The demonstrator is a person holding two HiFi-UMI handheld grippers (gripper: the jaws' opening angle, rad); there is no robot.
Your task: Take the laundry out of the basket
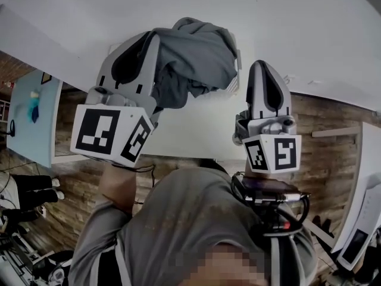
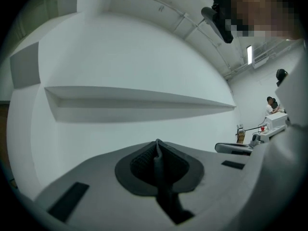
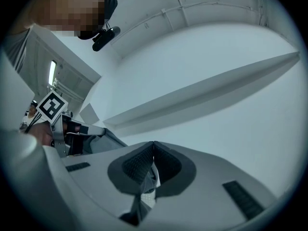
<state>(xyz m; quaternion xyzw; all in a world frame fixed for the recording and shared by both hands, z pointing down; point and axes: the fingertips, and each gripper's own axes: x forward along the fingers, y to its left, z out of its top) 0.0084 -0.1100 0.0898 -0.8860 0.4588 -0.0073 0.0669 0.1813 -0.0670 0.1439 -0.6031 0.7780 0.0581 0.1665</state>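
A grey garment (image 1: 199, 52) hangs bunched from the tip of my left gripper (image 1: 156, 37), which is raised in front of me and shut on it. In the left gripper view a thin dark fold of the cloth (image 2: 161, 177) runs down between the closed pads of the left gripper (image 2: 157, 143). My right gripper (image 1: 262, 64) stands just right of the garment, apart from it in the head view. Its pads meet at the tip of the right gripper (image 3: 153, 144); grey cloth and white mesh show through the gap below. A corner of the white basket (image 1: 234, 83) peeks out behind the garment.
A white table (image 1: 196, 130) lies under both grippers, with wooden floor (image 1: 333, 118) around it. A pale blue table (image 1: 36, 118) stands at the left and white furniture (image 1: 363, 219) at the right. Other people (image 2: 272, 105) are far off at the right of the left gripper view.
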